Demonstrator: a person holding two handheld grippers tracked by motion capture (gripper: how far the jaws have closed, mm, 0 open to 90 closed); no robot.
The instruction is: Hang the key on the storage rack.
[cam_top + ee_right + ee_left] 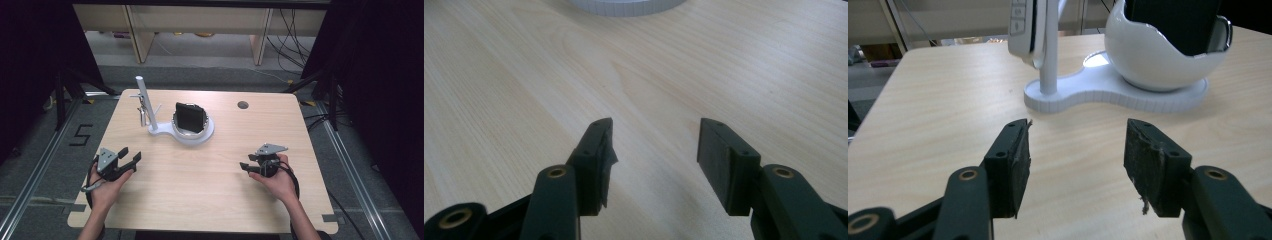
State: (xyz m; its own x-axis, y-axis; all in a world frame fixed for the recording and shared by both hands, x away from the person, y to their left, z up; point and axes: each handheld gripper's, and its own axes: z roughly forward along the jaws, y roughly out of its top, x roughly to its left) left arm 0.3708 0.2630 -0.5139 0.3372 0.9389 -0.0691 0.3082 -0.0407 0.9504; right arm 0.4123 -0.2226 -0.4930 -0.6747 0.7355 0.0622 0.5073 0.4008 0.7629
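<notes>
Nearest the high view's camera, the person's left hand (102, 190) and right hand (280, 182) rest on the pale wooden table (200, 170), each holding a gripper low over bare wood. The left gripper (131, 157) and the right gripper (245, 166) both have their jaws spread wide with nothing between them. Toward the far side stands a white stand (192, 134) whose round cradle holds a black device (190, 116) upright, with a slim white post (146, 102) carrying a small remote (1023, 25) just beside it.
</notes>
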